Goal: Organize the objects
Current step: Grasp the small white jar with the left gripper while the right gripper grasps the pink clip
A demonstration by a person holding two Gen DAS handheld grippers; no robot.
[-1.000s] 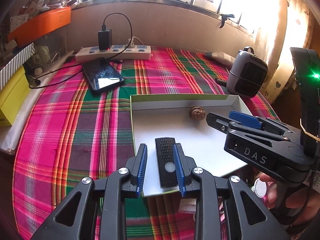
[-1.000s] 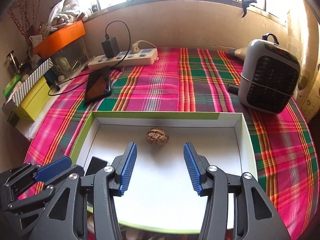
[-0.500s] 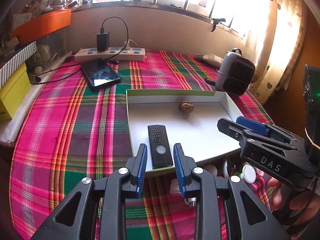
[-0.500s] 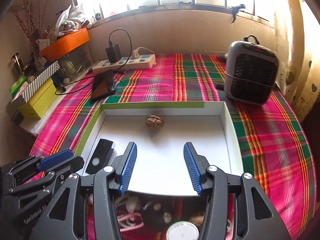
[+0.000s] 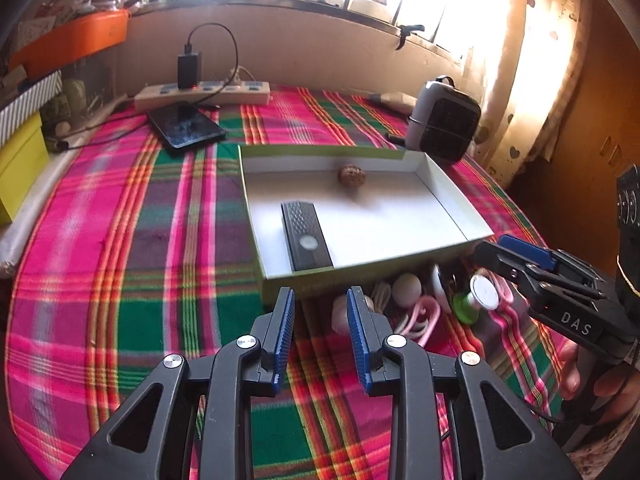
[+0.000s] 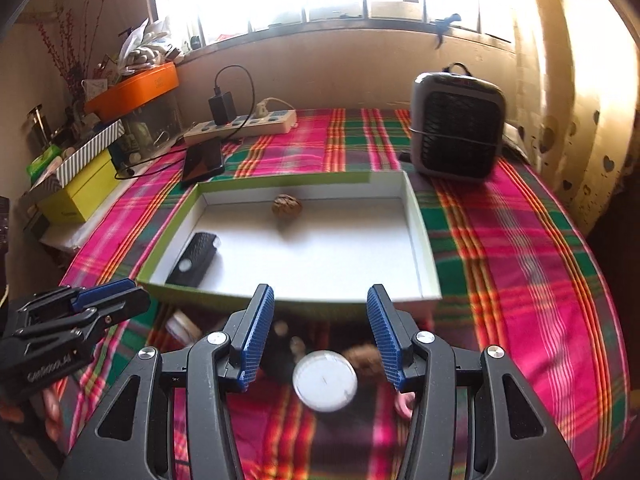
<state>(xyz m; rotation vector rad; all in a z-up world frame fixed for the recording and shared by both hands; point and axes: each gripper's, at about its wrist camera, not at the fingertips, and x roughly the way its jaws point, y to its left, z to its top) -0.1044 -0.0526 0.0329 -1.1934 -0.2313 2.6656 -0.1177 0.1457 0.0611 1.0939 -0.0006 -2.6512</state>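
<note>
Landmark: a white power strip point(image 5: 202, 94) lies at the back of the plaid-covered desk point(image 5: 120, 220), by the wall.
Charger: a black adapter point(image 5: 188, 70) stands plugged into the strip.
Phone: a dark phone point(image 5: 186, 128) lies just in front of the strip.
Heater: a grey fan heater point(image 6: 456, 126) stands well to the right of the strip.
Boxes: an orange bin point(image 6: 134, 88) and a yellow box point(image 6: 78, 192) sit left of the strip.

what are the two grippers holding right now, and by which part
Nothing. The left gripper and right gripper are both open and empty; the black remote lies loose in the white tray.
</note>
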